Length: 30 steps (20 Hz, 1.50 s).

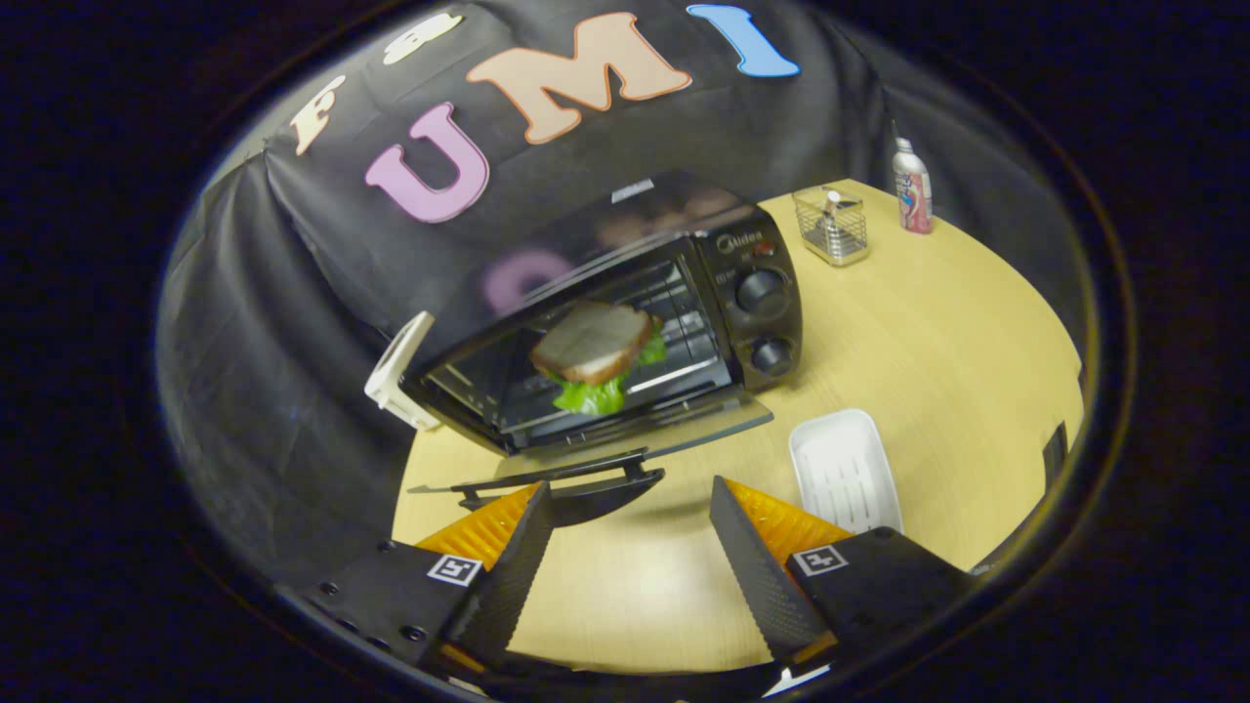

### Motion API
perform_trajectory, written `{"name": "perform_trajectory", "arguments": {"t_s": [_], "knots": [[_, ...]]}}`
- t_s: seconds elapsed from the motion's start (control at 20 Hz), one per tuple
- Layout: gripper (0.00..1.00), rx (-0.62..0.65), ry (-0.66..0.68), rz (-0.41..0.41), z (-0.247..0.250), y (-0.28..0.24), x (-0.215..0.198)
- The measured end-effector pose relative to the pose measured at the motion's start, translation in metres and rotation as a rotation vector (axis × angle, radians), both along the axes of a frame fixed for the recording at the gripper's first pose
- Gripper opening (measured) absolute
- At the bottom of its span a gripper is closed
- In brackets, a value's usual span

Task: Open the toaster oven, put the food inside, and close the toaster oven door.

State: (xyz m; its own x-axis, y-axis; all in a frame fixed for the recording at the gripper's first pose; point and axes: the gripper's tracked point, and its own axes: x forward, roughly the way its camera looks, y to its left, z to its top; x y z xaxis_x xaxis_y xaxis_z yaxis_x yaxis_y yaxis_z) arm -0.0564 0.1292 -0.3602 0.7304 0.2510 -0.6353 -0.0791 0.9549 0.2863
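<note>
The brown-bread sandwich with green lettuce (pixel 593 356) lay on the rack inside the black toaster oven (pixel 625 322). Its glass door (pixel 635 444) hung fully down, stiff and probably light on its hinge; the black bar handle (pixel 576 485) along its edge looked the best hold. The gripper (pixel 630 547) stood wide and empty just short of that handle, beside a white ribbed tray (pixel 845 469) on the pale wooden table (pixel 957 342).

Toaster oven (pixel 625 322) glossy metal, glass door; table (pixel 937 332) smooth pale wood; tray (pixel 845 469) white plastic; wire basket (pixel 831 227) shiny.
</note>
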Motion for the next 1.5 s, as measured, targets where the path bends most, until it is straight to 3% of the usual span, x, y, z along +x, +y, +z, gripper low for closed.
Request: {"name": "perform_trajectory", "arguments": {"t_s": [0.8, 1.15, 1.3, 1.5], "knots": [[1.00, 0.050, -0.207, -0.036, 0.041, 0.028, 0.087], [1.00, -0.055, -0.233, -0.067, 0.052, 0.023, 0.103], [0.98, -0.157, -0.289, -0.055, 0.089, 0.018, 0.099], [0.98, -0.150, -0.492, -0.015, 0.190, 0.043, 0.088]]}}
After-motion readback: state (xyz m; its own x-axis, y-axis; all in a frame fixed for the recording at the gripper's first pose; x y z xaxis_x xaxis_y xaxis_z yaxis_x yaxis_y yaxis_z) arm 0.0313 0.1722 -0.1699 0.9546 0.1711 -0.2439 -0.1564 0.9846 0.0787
